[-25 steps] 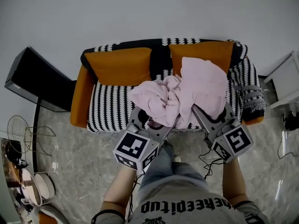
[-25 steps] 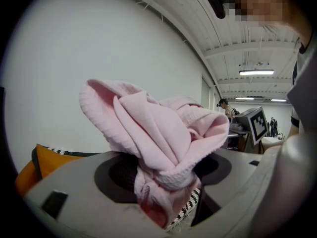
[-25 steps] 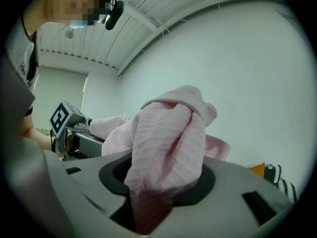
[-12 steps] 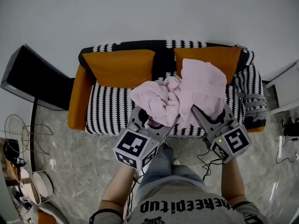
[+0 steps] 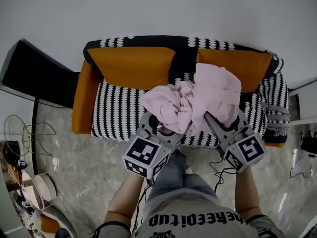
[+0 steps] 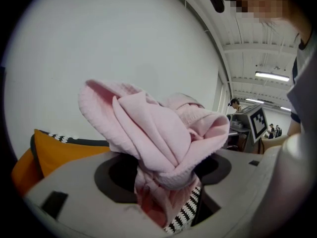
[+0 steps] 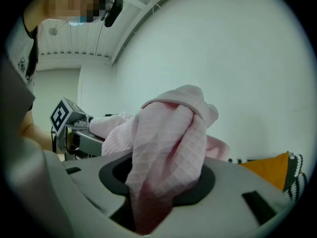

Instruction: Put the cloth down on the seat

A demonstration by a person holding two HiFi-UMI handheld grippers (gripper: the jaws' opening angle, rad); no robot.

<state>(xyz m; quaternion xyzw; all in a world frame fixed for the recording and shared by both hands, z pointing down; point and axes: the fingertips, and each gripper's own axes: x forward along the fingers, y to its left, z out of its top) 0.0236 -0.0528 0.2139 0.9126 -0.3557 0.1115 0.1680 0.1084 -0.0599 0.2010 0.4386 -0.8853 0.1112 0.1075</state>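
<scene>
A bunched pale pink cloth (image 5: 195, 100) hangs in the air in front of the sofa seat (image 5: 124, 113), held between both grippers. My left gripper (image 5: 166, 128) is shut on the cloth's left fold (image 6: 158, 148), which spills up out of the jaws. My right gripper (image 5: 208, 119) is shut on the right fold (image 7: 166, 152). The seat has a black-and-white knitted cover and lies below and beyond the cloth. The cloth hides the right half of the seat in the head view.
Two orange cushions (image 5: 136, 66) lean on the sofa back, with an orange armrest (image 5: 81, 103) at the left. A black cabinet (image 5: 29, 76) stands left of the sofa. A wire rack (image 5: 22, 133) and bowls (image 5: 42, 187) sit on the marble floor at the left. White furniture (image 5: 304, 98) is at the right.
The sofa has shifted slightly up and right in the head view as the head camera moved. The cloth and both grippers keep their hold and their places in the view.
</scene>
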